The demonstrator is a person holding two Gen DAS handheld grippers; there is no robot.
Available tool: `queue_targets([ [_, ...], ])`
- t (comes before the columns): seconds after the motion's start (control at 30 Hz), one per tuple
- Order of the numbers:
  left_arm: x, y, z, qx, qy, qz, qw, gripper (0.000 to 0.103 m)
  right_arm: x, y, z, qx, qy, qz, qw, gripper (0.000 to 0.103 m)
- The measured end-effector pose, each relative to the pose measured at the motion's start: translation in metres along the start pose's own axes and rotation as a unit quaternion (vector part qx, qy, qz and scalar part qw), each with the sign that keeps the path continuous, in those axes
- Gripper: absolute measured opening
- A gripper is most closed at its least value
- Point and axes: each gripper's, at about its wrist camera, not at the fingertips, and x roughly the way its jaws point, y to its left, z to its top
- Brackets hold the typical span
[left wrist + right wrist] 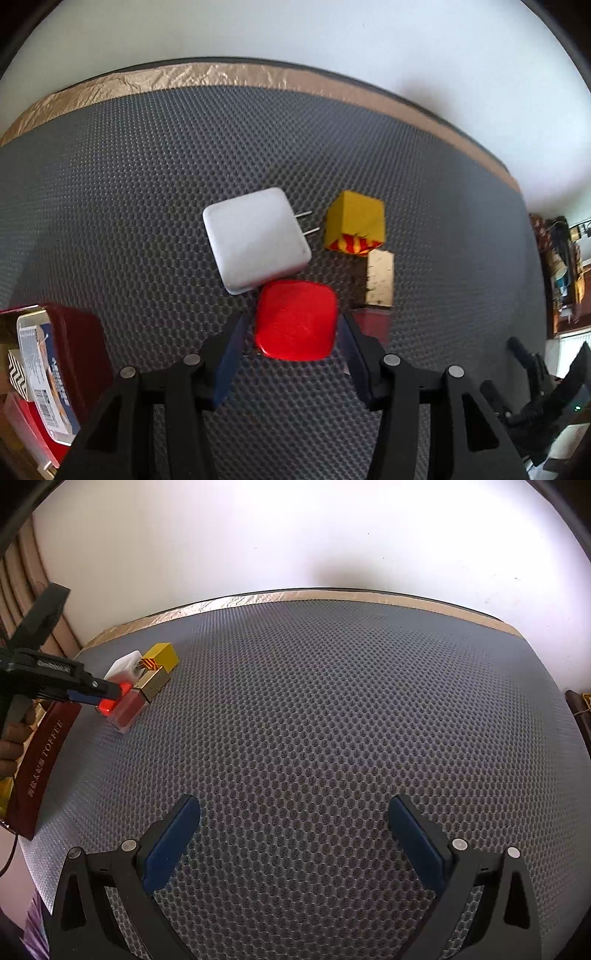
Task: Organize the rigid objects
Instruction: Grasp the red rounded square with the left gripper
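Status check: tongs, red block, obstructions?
Left tongs open, straddling red block. Right tongs open, empty. White charger touching block.

Four small things sit clustered mid-frame in the left wrist view — one white plug adapter [256,240], one yellow cube [354,227] with red stripes on one face, one red rounded block [297,319], one gold-capped bottle [378,282]. At lower left, one dark red tin [79,343]. Two claws — left claw [293,332], right claw [295,812].
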Motion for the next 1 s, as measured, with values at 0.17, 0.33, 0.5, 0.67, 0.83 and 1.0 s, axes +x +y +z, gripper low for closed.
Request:
queue_targets([
  [0.17,0.013,-0.011,0.009,0.016,-0.003,0.016,0.9997,0.053,0.003,0.000,0.001,0.000,0.004,0.002,1.000,0.102],
  [0.33,0.012,-0.018,-0.004,0.011,-0.034,0.025,0.9990,0.048,0.005,0.002,0.002,0.000,0.005,0.001,1.000,0.102],
  [0.5,-0.002,-0.008,-0.031,-0.021,-0.055,-0.003,0.9983,0.048,0.008,0.003,0.002,0.000,0.007,-0.001,1.000,0.102],
  [0.67,-0.032,-0.003,-0.065,-0.039,-0.069,-0.036,0.9962,0.048,0.012,0.008,0.002,-0.004,0.009,-0.007,1.000,0.102],
  [0.83,-0.069,-0.006,-0.101,-0.037,-0.096,-0.059,0.9929,0.048,0.020,0.016,0.003,-0.011,0.012,-0.018,1.000,0.102],
  [1.0,-0.109,0.008,-0.141,-0.048,-0.124,-0.067,0.9889,0.048,0.027,0.025,0.003,-0.026,0.022,-0.039,0.999,0.102],
])
